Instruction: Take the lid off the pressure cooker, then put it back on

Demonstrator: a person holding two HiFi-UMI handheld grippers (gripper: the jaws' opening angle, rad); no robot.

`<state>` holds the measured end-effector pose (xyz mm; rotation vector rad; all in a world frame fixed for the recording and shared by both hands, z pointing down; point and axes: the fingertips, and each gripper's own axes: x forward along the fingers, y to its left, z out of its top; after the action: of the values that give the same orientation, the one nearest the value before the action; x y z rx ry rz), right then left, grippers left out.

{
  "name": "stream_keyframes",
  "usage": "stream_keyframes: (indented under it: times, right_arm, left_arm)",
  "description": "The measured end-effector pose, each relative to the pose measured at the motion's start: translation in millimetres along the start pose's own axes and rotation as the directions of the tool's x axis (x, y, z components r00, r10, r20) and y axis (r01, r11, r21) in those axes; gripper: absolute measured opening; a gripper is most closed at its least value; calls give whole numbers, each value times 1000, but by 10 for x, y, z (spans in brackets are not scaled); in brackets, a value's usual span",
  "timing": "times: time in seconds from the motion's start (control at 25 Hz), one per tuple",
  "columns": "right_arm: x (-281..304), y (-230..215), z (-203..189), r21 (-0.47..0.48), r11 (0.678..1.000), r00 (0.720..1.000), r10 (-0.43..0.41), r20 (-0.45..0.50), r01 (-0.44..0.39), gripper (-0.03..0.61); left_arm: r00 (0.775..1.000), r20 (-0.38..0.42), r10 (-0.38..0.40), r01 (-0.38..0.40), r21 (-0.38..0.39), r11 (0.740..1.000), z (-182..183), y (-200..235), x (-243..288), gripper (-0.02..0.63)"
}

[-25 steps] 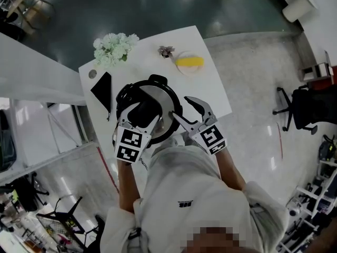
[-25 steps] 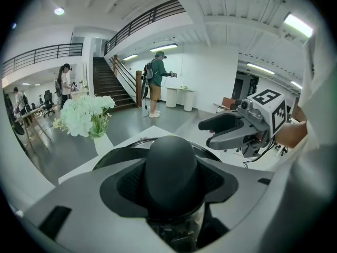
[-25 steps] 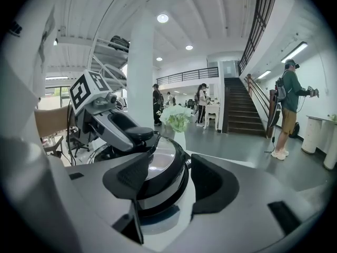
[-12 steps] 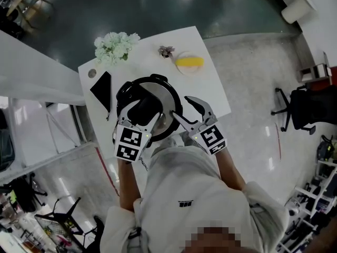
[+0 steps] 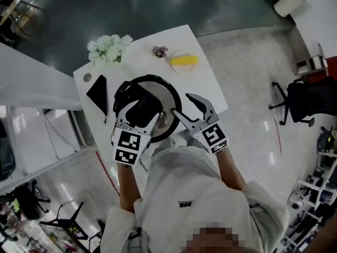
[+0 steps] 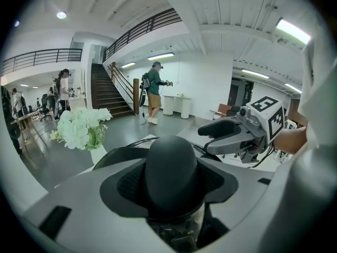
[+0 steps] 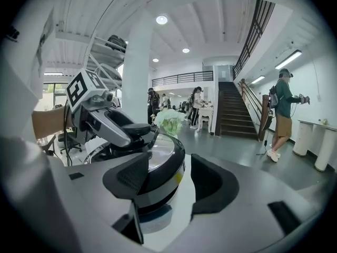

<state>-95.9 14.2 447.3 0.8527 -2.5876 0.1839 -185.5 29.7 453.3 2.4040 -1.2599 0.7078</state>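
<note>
The pressure cooker (image 5: 169, 96) stands in the middle of the small white table (image 5: 208, 88), its silver lid (image 7: 160, 159) with a black rim lying on top. My left gripper (image 5: 141, 115) reaches over the near side of the lid. Its jaws are shut on the lid's black handle (image 6: 171, 165), which fills the gap between the pads. My right gripper (image 5: 182, 105) hovers at the cooker's right side, jaws open, nothing between them. In the right gripper view the cooker's rim shows just behind the left pad (image 7: 129, 178).
On the table's far side are a vase of white flowers (image 5: 108, 50), a plate with a yellow object (image 5: 182, 61) and a small dark item (image 5: 158, 51). A flat black object (image 5: 98, 91) lies left of the cooker. The table edges are close all round.
The head view has shifted slightly. Both grippers keep their places at the cooker.
</note>
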Motion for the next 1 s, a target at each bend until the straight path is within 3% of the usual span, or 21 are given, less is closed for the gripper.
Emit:
stream_keyframes:
  times: [1.0]
  right_arm:
    - [-560, -883, -145, 19, 999, 998, 30, 47, -31, 253]
  left_arm:
    - [999, -6, 47, -47, 33, 998, 604, -573, 694, 287]
